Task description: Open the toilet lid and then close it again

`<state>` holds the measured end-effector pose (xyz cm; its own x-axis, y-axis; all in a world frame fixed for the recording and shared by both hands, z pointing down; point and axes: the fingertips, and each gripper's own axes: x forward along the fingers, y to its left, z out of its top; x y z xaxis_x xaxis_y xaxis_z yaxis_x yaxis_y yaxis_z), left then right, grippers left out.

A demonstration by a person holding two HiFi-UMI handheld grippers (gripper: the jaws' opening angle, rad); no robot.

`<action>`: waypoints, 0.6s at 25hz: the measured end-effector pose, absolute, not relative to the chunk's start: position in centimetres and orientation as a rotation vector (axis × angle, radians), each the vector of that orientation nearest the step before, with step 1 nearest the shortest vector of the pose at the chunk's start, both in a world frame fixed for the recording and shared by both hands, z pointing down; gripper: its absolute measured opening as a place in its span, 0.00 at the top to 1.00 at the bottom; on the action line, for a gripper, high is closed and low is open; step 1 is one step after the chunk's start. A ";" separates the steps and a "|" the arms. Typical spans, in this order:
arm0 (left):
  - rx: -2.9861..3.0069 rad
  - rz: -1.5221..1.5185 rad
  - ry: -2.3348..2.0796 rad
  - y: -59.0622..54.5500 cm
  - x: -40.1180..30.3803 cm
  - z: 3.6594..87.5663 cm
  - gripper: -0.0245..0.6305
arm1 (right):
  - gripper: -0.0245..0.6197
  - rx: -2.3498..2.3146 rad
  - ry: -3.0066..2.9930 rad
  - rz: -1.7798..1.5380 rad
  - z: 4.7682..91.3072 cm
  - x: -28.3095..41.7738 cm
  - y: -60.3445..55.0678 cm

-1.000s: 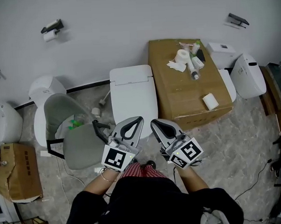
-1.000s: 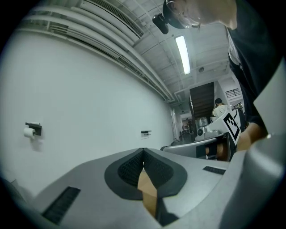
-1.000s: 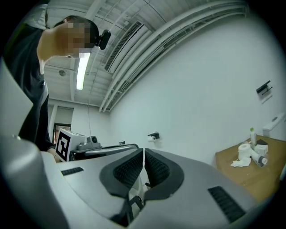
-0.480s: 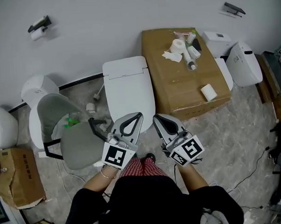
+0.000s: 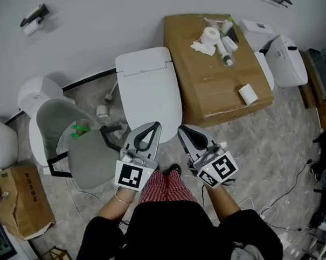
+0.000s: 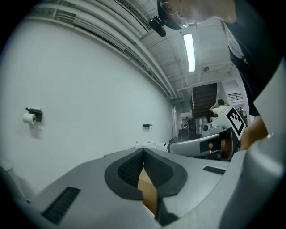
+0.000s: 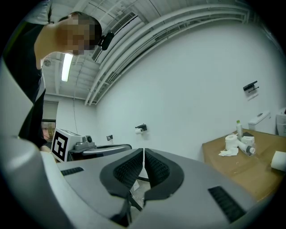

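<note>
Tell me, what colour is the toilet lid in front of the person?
White. The closed toilet lid shows best in the head view.

The person wears a black top [image 5: 173, 235], red-checked shorts [image 5: 164, 188] and a bracelet [image 5: 122, 198].

Closed toilet lid [image 5: 151, 97] beside cardboard box [image 5: 202, 93]

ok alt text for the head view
From above, a person's left gripper and right gripper, both shut and empty, hover before a white toilet with its lid down; a brown cardboard box stands right of it, a grey chair left.
</note>
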<state>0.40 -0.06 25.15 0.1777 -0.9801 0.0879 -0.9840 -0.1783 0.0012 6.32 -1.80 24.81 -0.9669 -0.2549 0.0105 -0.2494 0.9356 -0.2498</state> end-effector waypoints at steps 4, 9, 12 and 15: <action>2.358 0.132 -1.963 0.3 0.0 26.7 0.96 | 0.93 -0.419 3.081 -0.413 26.2 5.8 -1.8; 2.349 0.173 -1.984 0.0 -1.0 27.8 0.96 | 0.93 -0.421 3.089 -0.432 27.4 5.0 -1.7; 2.336 0.177 -2.001 0.0 -1.8 28.2 0.96 | 0.93 -0.428 3.099 -0.445 28.4 4.7 -1.7; 2.308 0.178 -2.001 0.1 -2.6 29.2 0.96 | 0.93 -0.446 3.109 -0.472 29.6 4.4 -1.7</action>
<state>-2.60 0.11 29.21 0.1392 -0.9802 0.1409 -0.9897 -0.1425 -0.0142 4.35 -1.73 29.57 -0.9599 -0.2698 0.0760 -0.2802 0.9163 -0.2862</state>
